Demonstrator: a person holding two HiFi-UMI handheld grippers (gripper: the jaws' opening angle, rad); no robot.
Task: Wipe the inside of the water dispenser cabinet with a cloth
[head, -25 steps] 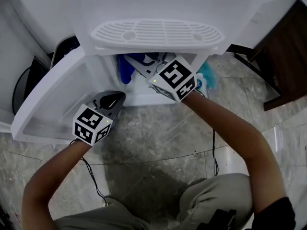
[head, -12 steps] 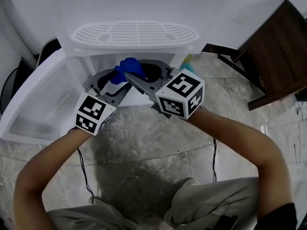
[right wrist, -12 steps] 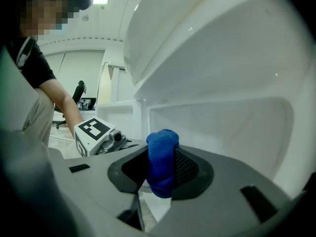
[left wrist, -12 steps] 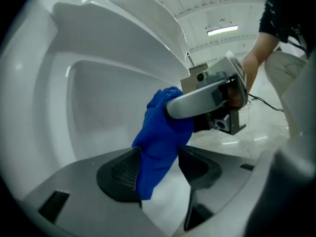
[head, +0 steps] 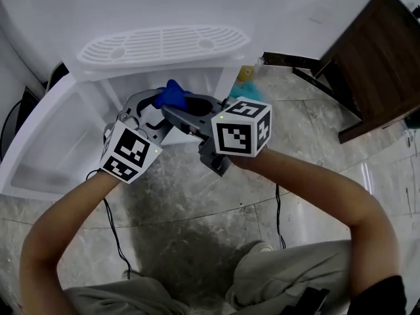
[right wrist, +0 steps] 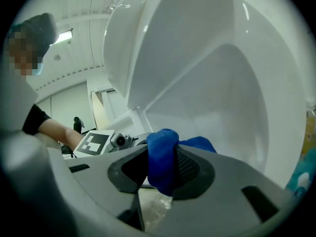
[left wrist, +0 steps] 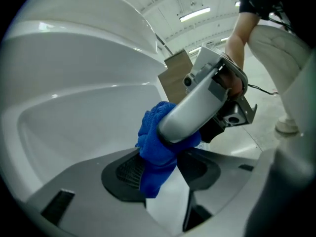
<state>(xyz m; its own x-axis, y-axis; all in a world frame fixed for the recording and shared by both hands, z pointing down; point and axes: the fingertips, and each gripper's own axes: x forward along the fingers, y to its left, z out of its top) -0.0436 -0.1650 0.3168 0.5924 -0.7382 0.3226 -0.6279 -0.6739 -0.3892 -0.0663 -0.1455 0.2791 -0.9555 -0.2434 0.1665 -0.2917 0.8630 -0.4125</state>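
Handing over, it seems: the right gripper (right wrist: 162, 171) pinches the crumpled blue microfibre cloth (left wrist: 155, 149); the left gripper (left wrist: 165, 176), jaws wide around it, should clamp deep before release.

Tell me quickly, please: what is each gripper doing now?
Left gripper: open, blue cloth between its jaws, not gripped.
Right gripper: shut on the blue cloth.

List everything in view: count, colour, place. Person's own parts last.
water dispenser: one, white, top centre
drip grille: one, white, on its front
cabinet door: one, white, open at left
cloth: one, blue, at the cabinet mouth
wooden furniture: one, dark brown, upper right
cables: two, black, over the grey floor
left tool: one, grey, jaws open around the cloth
right tool: one, grey, shut on the cloth
arms: two, bare, bottom
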